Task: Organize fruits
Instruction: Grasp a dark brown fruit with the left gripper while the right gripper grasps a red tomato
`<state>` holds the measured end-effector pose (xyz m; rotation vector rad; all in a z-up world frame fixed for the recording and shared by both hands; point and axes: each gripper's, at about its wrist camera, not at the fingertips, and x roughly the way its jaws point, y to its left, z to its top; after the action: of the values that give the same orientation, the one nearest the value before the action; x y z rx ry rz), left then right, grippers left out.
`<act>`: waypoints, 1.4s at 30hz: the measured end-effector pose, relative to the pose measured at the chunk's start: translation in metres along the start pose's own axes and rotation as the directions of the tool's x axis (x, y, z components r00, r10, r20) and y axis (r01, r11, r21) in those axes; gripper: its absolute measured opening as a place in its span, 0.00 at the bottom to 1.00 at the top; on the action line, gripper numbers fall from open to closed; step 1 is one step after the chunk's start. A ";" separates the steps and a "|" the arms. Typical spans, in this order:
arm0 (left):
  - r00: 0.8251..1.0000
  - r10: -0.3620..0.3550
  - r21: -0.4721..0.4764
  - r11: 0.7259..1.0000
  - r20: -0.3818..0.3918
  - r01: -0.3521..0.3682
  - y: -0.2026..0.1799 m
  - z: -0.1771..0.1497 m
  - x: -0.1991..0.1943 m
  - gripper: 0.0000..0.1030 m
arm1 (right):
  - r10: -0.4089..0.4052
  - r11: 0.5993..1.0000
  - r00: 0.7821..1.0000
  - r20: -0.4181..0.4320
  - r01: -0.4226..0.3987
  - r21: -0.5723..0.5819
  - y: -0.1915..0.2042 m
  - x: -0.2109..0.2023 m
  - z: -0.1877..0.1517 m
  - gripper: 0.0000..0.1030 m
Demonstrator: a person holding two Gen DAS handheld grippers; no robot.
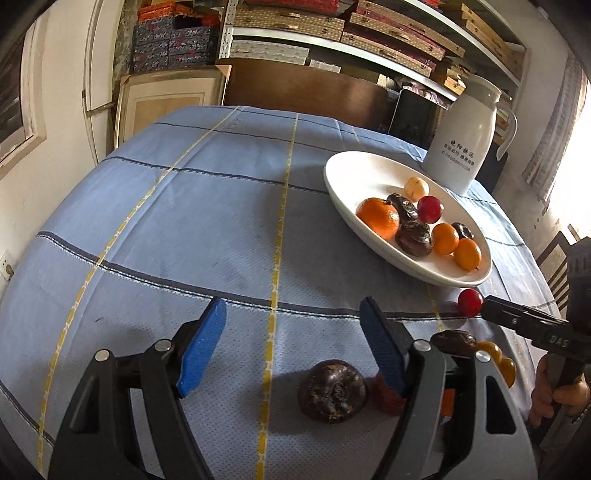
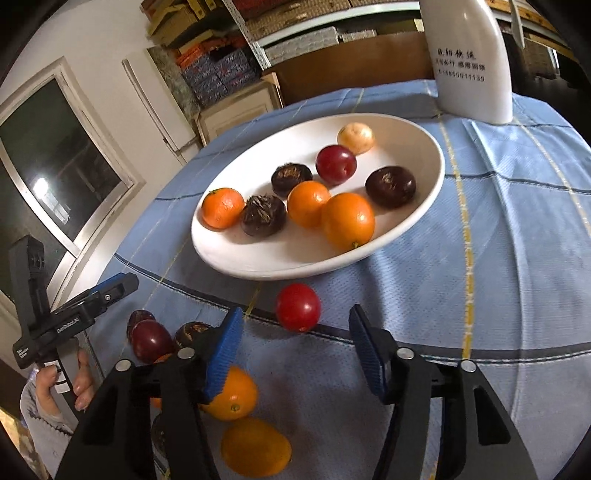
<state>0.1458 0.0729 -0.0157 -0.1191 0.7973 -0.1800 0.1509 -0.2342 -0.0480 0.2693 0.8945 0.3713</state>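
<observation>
A white oval plate [image 1: 343,173] [image 2: 417,214] on the blue tablecloth holds several fruits: oranges, dark water chestnuts, red plums. My left gripper [image 1: 293,341] is open and empty; a dark water chestnut [image 1: 332,390] lies on the cloth just below its pads. My right gripper [image 2: 295,358] is open and empty, with a red cherry tomato [image 2: 298,307] [image 1: 470,301] on the cloth just ahead between its fingers. Loose oranges [image 2: 232,393] and a plum [image 2: 151,341] lie by its left finger. The right gripper shows in the left wrist view [image 1: 517,317], the left gripper in the right wrist view [image 2: 110,291].
A white jug [image 1: 465,140] [image 2: 469,62] stands behind the plate. The blue checked tablecloth [image 1: 184,221] covers the table. Shelves of boxes [image 1: 332,26] and a wooden chair back [image 1: 306,90] stand beyond the far edge. A window [image 2: 51,147] is on the left wall.
</observation>
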 end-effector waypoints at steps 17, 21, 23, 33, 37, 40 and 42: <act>0.998 0.006 0.083 0.997 -0.058 -0.001 0.001 -0.028 -0.012 0.70 | -0.025 0.999 0.999 -0.028 0.024 -0.030 0.010 0.015 0.004 0.56; 0.999 -0.006 0.115 0.993 -0.049 0.011 -0.005 -0.032 -0.014 0.70 | -0.031 0.999 0.999 -0.027 0.030 -0.037 0.012 0.015 0.004 0.55; 0.998 0.003 0.153 0.988 -0.069 0.007 -0.013 -0.033 -0.010 0.72 | -0.034 0.999 0.999 -0.026 0.033 -0.040 0.012 0.015 0.004 0.55; 0.993 -0.002 0.199 0.980 -0.121 0.026 -0.010 -0.033 -0.003 0.82 | -0.040 0.998 0.999 -0.026 0.038 -0.046 0.013 0.016 0.003 0.48; 0.994 0.013 0.234 0.972 -0.108 0.012 -0.013 -0.037 -0.007 0.81 | -0.032 0.999 0.999 -0.028 0.031 -0.038 0.011 0.016 0.004 0.45; 0.991 0.045 0.308 0.951 -0.123 -0.005 -0.028 -0.041 -0.001 0.73 | -0.037 0.998 0.999 -0.028 0.036 -0.047 0.012 0.017 0.003 0.44; 0.989 0.066 0.352 0.936 -0.133 -0.015 -0.037 -0.043 0.005 0.65 | -0.040 0.998 0.999 -0.028 0.038 -0.051 0.013 0.017 0.003 0.43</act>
<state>0.1137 0.0345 -0.0423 0.2510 0.8980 -0.2915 0.1604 -0.2152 -0.0532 0.2003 0.9166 0.3620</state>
